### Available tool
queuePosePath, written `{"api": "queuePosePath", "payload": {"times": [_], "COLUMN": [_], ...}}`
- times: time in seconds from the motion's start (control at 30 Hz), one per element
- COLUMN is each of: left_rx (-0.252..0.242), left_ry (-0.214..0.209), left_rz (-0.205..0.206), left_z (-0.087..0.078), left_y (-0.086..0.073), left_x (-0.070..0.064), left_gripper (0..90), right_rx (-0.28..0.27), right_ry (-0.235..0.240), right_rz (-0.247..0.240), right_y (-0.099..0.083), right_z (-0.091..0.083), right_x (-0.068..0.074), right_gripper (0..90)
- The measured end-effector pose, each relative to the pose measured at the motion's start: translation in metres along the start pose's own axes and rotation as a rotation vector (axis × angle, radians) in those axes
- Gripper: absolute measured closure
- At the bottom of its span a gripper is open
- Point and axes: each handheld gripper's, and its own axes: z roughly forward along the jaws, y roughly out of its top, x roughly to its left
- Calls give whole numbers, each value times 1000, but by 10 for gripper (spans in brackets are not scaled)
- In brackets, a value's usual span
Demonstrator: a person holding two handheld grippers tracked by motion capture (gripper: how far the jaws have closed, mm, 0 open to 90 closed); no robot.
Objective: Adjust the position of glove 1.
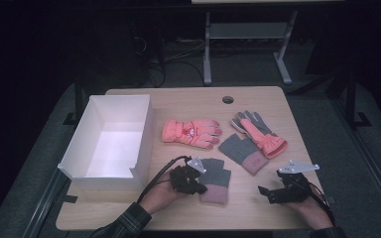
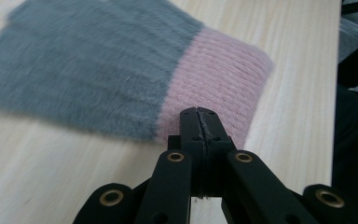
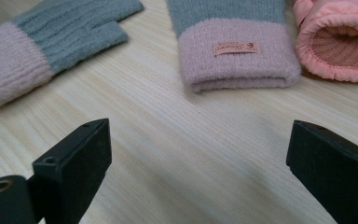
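Two grey knit gloves with pink cuffs lie flat on the wooden table. One glove is at the front centre. My left gripper is shut, its tips over the near edge of this glove's pink cuff, and I see no fabric between the jaws. The other knit glove has a small label on its cuff. My right gripper stands open above bare table in front of it, nothing between its fingers.
An open white box stands at the table's left. A coral ski glove lies mid-table. A second coral glove, grey palm up, lies at the right, its cuff beside the labelled knit glove. A cable hole is at the back.
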Motion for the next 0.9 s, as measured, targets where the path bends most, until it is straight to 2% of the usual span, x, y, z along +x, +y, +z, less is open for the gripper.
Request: {"api": "queuePosePath", "payload": {"times": [0.37, 0.73, 0.9], "left_rx": [-19, -44, -61], "left_ry": [-55, -87, -111], "left_rz": [25, 48, 29], "left_z": [19, 42, 47], "left_y": [19, 43, 48], "left_x": [-5, -9, -8], "left_gripper": [897, 897, 897], "right_rx": [0, -9, -12], "right_ry": [0, 0, -2], "right_rz": [3, 4, -4], "right_y": [0, 0, 1], "right_z": [0, -2, -3], "right_x": [0, 0, 0], "right_gripper": [63, 63, 48]}}
